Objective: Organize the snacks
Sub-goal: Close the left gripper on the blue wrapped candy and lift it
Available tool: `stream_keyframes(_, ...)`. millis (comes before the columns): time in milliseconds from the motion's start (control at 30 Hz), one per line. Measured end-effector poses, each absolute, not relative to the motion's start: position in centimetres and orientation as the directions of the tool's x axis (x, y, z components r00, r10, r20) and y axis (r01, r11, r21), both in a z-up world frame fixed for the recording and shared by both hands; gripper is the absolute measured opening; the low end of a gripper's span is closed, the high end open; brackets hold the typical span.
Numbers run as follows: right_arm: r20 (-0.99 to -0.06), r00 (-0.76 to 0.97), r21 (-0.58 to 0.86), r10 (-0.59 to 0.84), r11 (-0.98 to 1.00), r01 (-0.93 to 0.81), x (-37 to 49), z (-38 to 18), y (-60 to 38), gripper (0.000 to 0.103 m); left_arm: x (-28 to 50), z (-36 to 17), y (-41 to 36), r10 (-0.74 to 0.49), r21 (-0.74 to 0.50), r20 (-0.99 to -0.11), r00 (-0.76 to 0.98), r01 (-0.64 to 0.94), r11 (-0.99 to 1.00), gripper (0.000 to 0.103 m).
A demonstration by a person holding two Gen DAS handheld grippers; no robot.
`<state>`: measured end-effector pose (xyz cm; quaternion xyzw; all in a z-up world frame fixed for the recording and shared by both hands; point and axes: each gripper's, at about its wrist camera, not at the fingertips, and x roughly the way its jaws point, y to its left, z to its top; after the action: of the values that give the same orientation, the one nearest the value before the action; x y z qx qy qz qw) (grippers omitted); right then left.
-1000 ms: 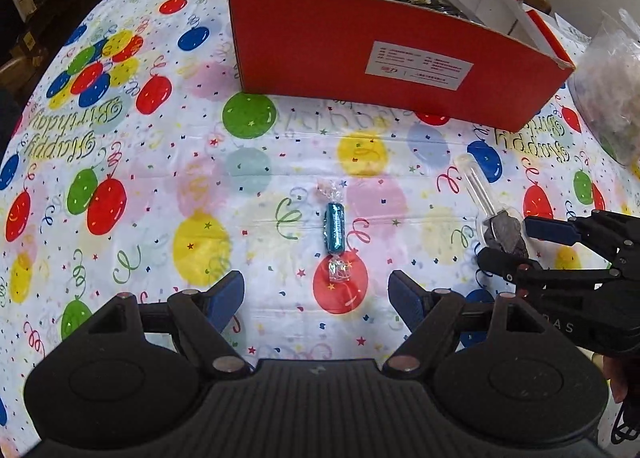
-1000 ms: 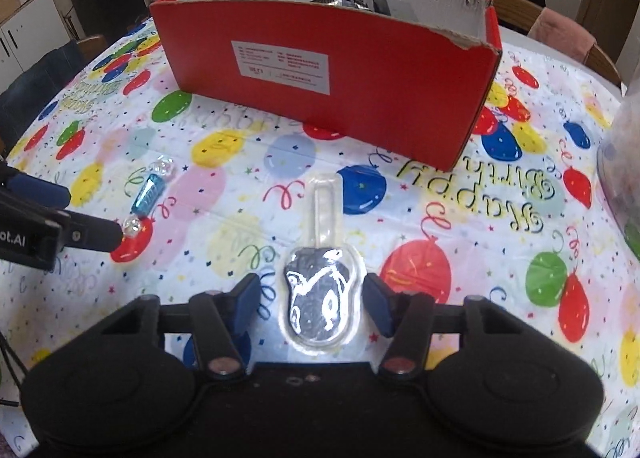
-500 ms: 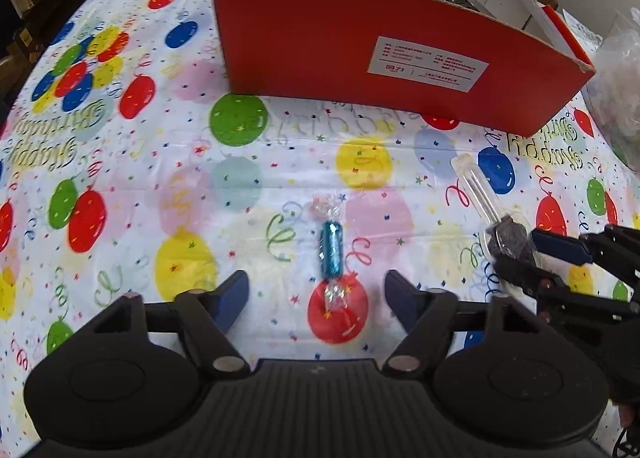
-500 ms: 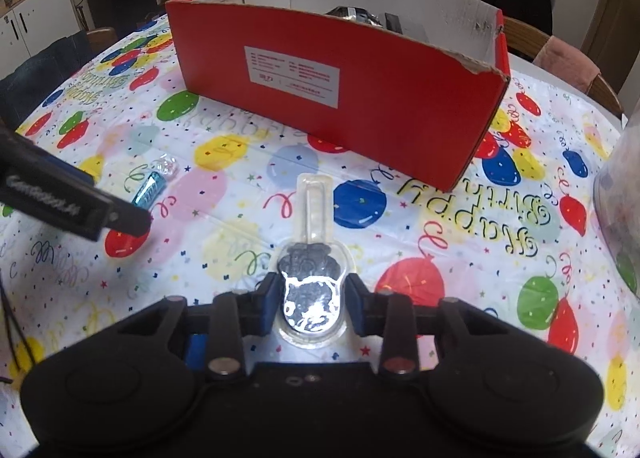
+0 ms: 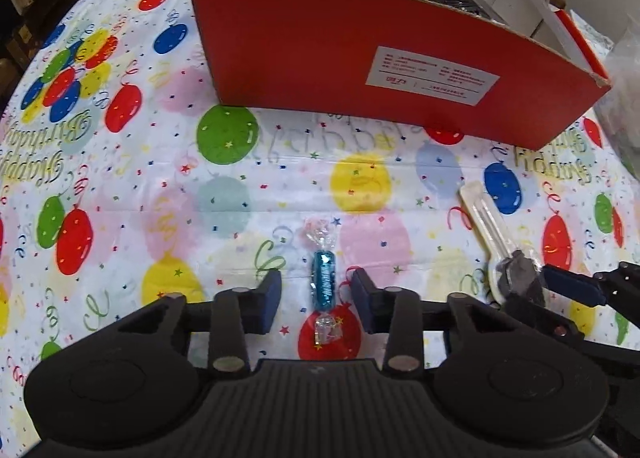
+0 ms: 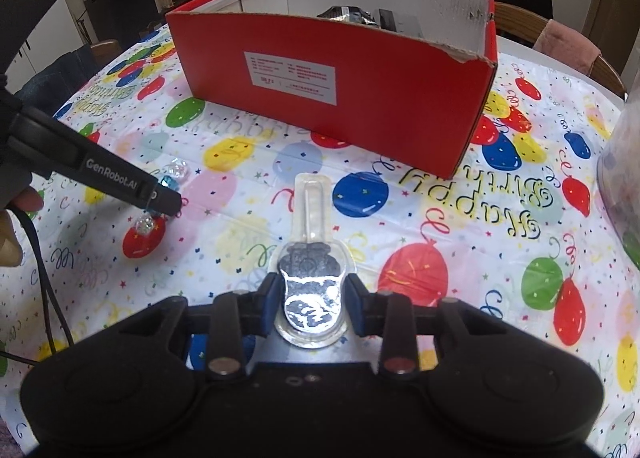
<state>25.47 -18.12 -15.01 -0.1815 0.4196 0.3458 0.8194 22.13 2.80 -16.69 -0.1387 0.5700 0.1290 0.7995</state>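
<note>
Blue candy lengthwise between left tool fingers, toward red box.

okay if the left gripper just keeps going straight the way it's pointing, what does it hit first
Probably the blue candy: it already lies lengthwise between the left gripper's open fingers, apart from both pads. Past it there is only bare tablecloth, then the red box's front wall. Depth is uncertain.

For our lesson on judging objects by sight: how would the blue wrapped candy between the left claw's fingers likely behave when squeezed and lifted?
The blue candy is small, so probably very light. Its cylindrical body lies flat and might roll sideways if nudged. The clear twisted wrapper ends look crinkly and floppy, and the shiny wrap could be slippery for the open left claw.
</note>
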Motion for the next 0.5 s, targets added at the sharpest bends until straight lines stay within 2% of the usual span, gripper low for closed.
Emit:
stream_keyframes(133,-0.810,0.412,-0.007,0.416,0.697,-0.717,25.3,-14.8,-18.0,0.033,22.2,-16.7,2.6,0.044,-0.074,-0.949,0.313,-0.354,0.932,0.011)
stream_keyframes(500,-0.800,0.419,0.012,0.430,0.709,-0.705,24.0,-13.3,-18.5,0.033,21.0,-15.9,3.1,0.017,-0.121,-0.938,0.347,-0.374,0.920,0.011)
